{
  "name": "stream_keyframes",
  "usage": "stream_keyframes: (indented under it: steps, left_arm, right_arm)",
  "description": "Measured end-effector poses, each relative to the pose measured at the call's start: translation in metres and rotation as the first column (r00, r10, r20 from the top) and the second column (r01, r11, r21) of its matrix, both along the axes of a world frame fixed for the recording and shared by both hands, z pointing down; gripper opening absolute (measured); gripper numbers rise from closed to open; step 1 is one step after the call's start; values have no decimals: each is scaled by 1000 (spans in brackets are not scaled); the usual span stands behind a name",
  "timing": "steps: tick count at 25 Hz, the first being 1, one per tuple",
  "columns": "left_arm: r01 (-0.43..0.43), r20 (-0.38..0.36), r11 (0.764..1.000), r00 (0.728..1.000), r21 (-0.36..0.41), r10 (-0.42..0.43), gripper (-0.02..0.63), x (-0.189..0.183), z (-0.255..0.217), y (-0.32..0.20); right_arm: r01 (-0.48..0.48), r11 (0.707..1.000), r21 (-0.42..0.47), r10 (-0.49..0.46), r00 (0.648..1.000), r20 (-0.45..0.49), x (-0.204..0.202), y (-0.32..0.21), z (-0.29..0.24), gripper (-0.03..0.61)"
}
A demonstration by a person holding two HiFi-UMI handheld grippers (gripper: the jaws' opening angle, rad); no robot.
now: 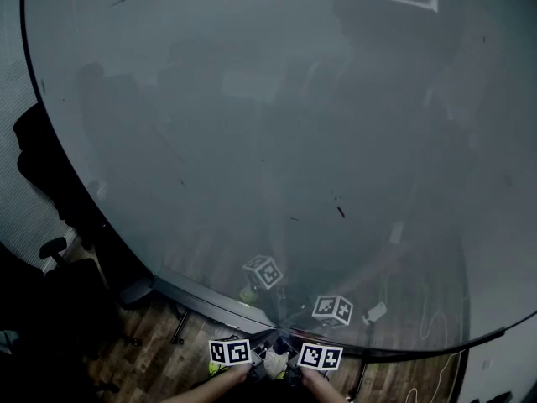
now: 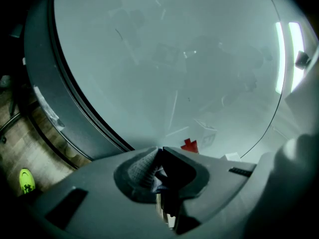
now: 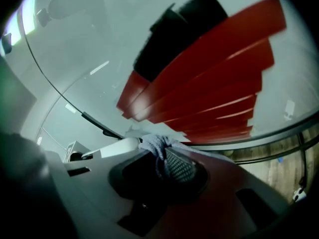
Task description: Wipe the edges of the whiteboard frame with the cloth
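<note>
The glass whiteboard fills the head view, its dark frame running down the left side and along the bottom. My two grippers meet at the bottom frame edge, the left gripper beside the right gripper. A grey knitted cloth is bunched between them against the frame. In the left gripper view the left gripper is shut on the cloth, next to the frame. In the right gripper view the right gripper is shut on the cloth.
A dark office chair stands left of the board on the wooden floor. The board's stand leg reaches down below the frame. A yellow-green object lies on the floor. A red reflection crosses the glass.
</note>
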State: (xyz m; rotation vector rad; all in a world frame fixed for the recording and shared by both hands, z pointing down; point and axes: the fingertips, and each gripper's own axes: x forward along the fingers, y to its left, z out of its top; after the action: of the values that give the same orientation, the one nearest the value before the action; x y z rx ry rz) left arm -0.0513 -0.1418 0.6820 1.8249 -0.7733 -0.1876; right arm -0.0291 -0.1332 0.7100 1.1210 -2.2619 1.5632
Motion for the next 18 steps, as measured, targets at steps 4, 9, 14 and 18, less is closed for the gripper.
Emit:
stream_keyframes:
  steps: [4, 9, 14, 18]
  left_arm:
    - [-5, -23, 1000, 1000, 9, 6, 35, -3, -3, 0]
    - [1, -52, 1000, 999, 20, 1, 35, -9, -7, -3]
    - [11, -66, 1000, 998, 14, -10, 35, -20, -5, -3]
    - [25, -71, 1000, 997, 3, -25, 35, -29, -3, -6]
  right_arm:
    - [-1, 1000, 29, 2, 1000, -28, -1, 0, -4, 69]
    - [42, 994, 97, -33, 995, -92, -7, -6, -14, 69]
    - [56, 994, 91, -45, 991, -123, -16, -6, -13, 69]
    - [70, 994, 86, -57, 989, -140, -25, -9, -13, 69]
